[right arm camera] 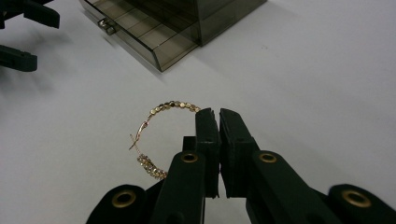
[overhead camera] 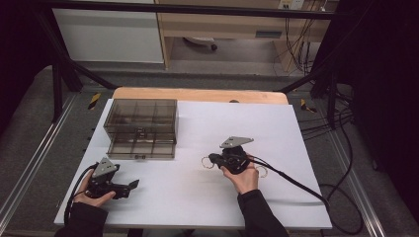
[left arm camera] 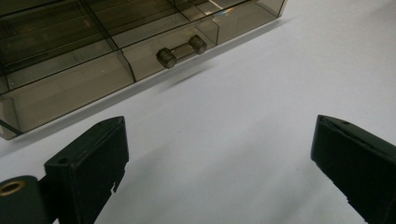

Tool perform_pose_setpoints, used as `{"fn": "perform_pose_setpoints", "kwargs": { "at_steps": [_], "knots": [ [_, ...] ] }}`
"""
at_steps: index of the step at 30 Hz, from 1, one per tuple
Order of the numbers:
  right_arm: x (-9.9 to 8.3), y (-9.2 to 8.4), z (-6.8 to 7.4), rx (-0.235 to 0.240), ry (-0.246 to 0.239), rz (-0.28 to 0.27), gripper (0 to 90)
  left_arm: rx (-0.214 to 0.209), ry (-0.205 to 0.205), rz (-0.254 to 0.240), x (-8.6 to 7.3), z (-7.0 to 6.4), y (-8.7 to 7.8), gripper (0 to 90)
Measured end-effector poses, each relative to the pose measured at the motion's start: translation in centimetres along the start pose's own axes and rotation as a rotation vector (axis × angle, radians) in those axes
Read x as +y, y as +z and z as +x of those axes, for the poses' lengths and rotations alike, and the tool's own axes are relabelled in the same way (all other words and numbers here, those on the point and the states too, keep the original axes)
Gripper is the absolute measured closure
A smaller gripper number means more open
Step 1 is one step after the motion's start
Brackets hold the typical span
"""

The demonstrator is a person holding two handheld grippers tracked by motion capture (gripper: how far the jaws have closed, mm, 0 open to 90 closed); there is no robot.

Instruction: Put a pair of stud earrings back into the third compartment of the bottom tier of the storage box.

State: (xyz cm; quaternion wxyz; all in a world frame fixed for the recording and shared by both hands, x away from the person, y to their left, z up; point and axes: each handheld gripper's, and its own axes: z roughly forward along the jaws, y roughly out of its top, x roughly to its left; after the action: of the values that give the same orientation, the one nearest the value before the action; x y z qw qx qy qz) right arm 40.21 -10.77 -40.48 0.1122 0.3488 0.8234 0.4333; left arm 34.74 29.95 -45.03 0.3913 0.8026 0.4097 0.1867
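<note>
A gold beaded hoop (right arm camera: 156, 135) hangs to the left of my right gripper (right arm camera: 218, 114), whose jaws are shut on its rim. In the high view the hoop (overhead camera: 207, 162) sits just above the white table top, at the tip of the right gripper (overhead camera: 212, 159) near the table's middle. A smoky clear drawer box (overhead camera: 141, 116) stands at the back left, its lower drawer (overhead camera: 142, 148) pulled out. My left gripper (overhead camera: 129, 187) rests open at the front left. Its jaws (left arm camera: 219, 140) point at the drawer's handle (left arm camera: 182, 51) with nothing between them.
A second thin hoop (overhead camera: 262, 171) lies on the white sheet (overhead camera: 276, 128) by the right hand. The open drawer (right arm camera: 140, 32) is split into several compartments. The left gripper (right arm camera: 18, 32) lies far left of the box. Cables trail off the right edge.
</note>
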Motion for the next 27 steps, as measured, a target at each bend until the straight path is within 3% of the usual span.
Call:
{"fn": "perform_pose_setpoints", "kwargs": {
  "at_steps": [27],
  "knots": [
    [2.7,2.9,2.1,0.014,-0.035,-0.024,86.9,0.000,-0.001,-0.001,0.0,0.0,-0.1,4.2]
  ]
}}
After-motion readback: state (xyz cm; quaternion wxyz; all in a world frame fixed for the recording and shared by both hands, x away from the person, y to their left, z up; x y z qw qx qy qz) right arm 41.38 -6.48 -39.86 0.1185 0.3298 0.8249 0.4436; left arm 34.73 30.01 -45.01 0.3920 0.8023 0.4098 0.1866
